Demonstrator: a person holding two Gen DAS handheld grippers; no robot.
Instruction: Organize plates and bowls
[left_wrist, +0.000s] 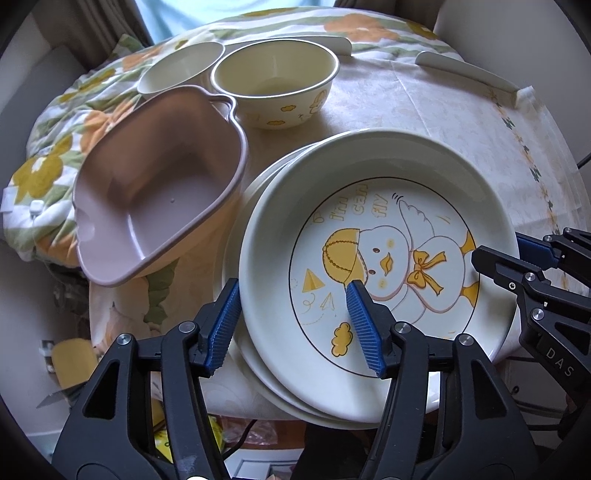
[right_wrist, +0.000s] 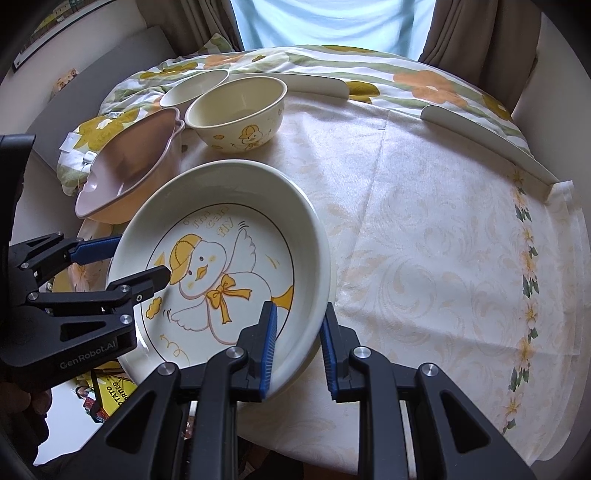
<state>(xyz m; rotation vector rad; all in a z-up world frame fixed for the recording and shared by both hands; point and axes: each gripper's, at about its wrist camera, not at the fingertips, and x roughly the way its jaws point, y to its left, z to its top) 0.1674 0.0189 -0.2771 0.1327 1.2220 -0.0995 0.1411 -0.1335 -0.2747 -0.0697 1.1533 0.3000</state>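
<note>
I see my left gripper (left_wrist: 291, 325) with jaws parted astride the duck plate's (left_wrist: 388, 258) near rim, not pinching. My right gripper (right_wrist: 299, 343) clamps its opposite rim; plate stacked atop another plate (left_wrist: 295, 398).

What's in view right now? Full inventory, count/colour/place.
duck plate: 1, cream with yellow duck print, top of the stack at the near table edge
plates under it: at least 1, cream, only rims show
duck bowl: 1, cream with yellow duck print, far left of table
plain bowl: 1, cream, behind and touching the duck bowl
heart-shaped bowl: 1, pink, tilted, left of the plates
tablecloth: 1, cream with flower border, over the table
floral quilt: 1, orange, yellow and green, far side
left tool: black with blue pads, open, astride the duck plate's rim
right tool: black with blue pads, shut on the duck plate's rim
</note>
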